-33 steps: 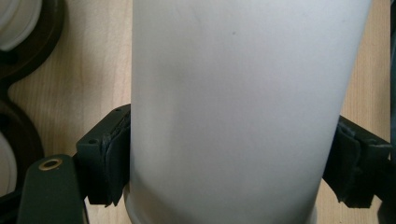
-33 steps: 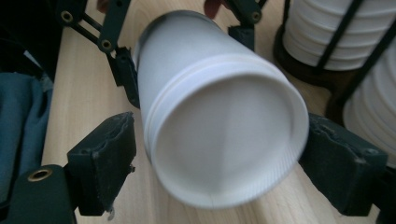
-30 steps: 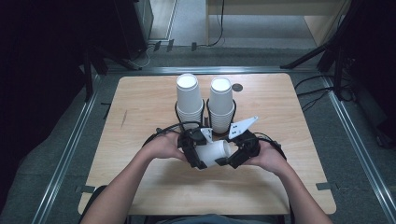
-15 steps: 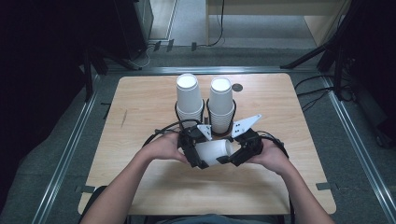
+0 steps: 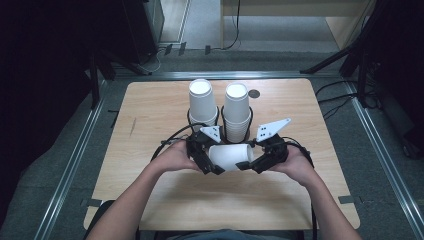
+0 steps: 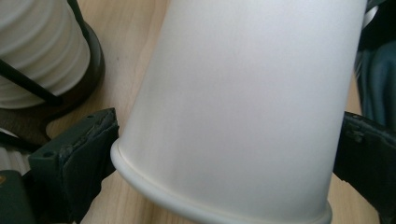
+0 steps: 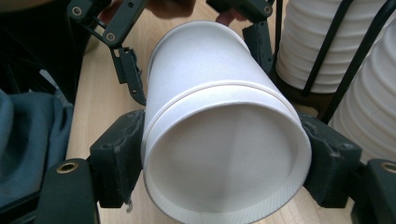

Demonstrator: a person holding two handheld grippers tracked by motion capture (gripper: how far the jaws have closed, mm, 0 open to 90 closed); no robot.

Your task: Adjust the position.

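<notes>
A white paper cup [image 5: 229,156] is lying on its side just above the wooden table [image 5: 150,105], near the front middle, held between the two grippers. In the right gripper view a second rim line is showing round it, as if one cup is sitting inside another.

The right gripper [image 5: 250,165] is clamping the cup's open end, its pads [image 7: 119,154] pressing the rim on both sides; its jaws have just been closing on it.

The left gripper [image 5: 212,167] is standing wide around the other end, its jaws having just been opening, one pad [image 6: 88,144] sitting right beside the wall.

Behind, two stacks of cups [image 5: 220,107] are standing in a black wire rack [image 5: 192,120].
</notes>
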